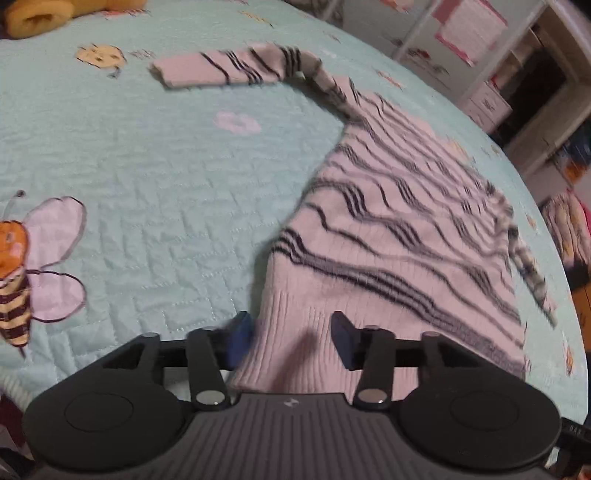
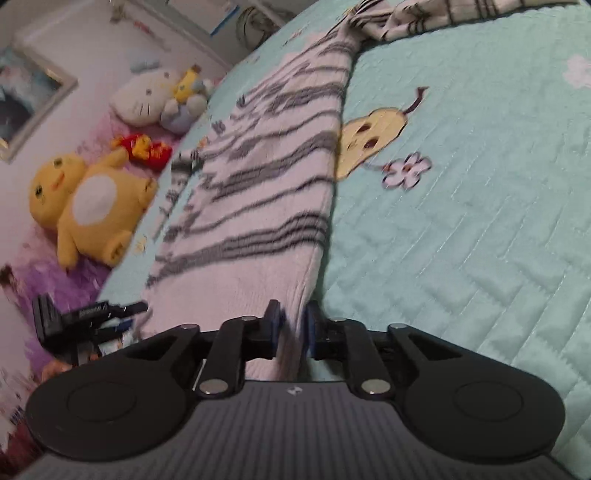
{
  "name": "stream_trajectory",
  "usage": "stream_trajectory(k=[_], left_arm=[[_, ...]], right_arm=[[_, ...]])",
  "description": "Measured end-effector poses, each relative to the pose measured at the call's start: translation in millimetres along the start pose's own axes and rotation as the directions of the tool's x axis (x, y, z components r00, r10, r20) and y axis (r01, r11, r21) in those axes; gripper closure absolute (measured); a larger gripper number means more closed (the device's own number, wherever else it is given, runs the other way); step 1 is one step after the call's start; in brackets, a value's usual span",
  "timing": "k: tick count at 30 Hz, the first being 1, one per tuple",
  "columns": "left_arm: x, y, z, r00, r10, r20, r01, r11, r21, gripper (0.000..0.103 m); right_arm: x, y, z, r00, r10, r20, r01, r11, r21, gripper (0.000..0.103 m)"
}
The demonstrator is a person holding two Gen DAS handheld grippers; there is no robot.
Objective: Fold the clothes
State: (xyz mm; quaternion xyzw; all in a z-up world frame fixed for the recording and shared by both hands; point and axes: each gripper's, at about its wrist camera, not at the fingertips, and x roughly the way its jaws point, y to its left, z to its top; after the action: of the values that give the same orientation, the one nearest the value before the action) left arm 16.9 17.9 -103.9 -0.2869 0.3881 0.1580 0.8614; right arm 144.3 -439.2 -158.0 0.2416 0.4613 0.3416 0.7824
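A pink knitted sweater (image 1: 388, 229) with dark wavy stripes lies spread on the pale green quilted bedspread (image 1: 147, 166). One sleeve (image 1: 221, 68) stretches out to the far left. My left gripper (image 1: 291, 336) is at the ribbed hem. Its jaws stand apart with the hem's corner lying loosely between the blue pads. In the right wrist view the sweater (image 2: 258, 184) runs away from me. My right gripper (image 2: 293, 325) has its pads close together, pinching the sweater's near edge at the hem.
The bedspread (image 2: 461, 221) has bee and flower prints. Beyond the bed's edge on a purple rug lie a yellow plush toy (image 2: 92, 206), a white cat plush (image 2: 144, 99) and a black device (image 2: 85, 325). An orange plush (image 1: 37, 14) lies far left; shelves (image 1: 517, 74) stand beyond.
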Motion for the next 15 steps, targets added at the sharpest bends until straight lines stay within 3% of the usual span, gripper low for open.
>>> stream_trajectory(k=[5, 11, 15], left_arm=[[-11.9, -25.8, 8.2, 0.995, 0.046, 0.091, -0.052, 0.997, 0.062, 0.047], [-1.0, -66.8, 20.0, 0.991, 0.018, 0.135, -0.04, 0.986, 0.16, 0.047], [23.4, -97.1, 27.4, 0.993, -0.015, 0.119, -0.014, 0.971, 0.24, 0.045]], right_arm=[[-5.8, -4.8, 23.3, 0.988, -0.091, 0.123, 0.096, 0.995, -0.036, 0.064], [7.5, 3.8, 48.1, 0.964, -0.166, 0.21, 0.193, 0.974, -0.117, 0.063], [22.5, 13.6, 62.7, 0.973, -0.099, 0.207, 0.132, 0.979, -0.153, 0.063]])
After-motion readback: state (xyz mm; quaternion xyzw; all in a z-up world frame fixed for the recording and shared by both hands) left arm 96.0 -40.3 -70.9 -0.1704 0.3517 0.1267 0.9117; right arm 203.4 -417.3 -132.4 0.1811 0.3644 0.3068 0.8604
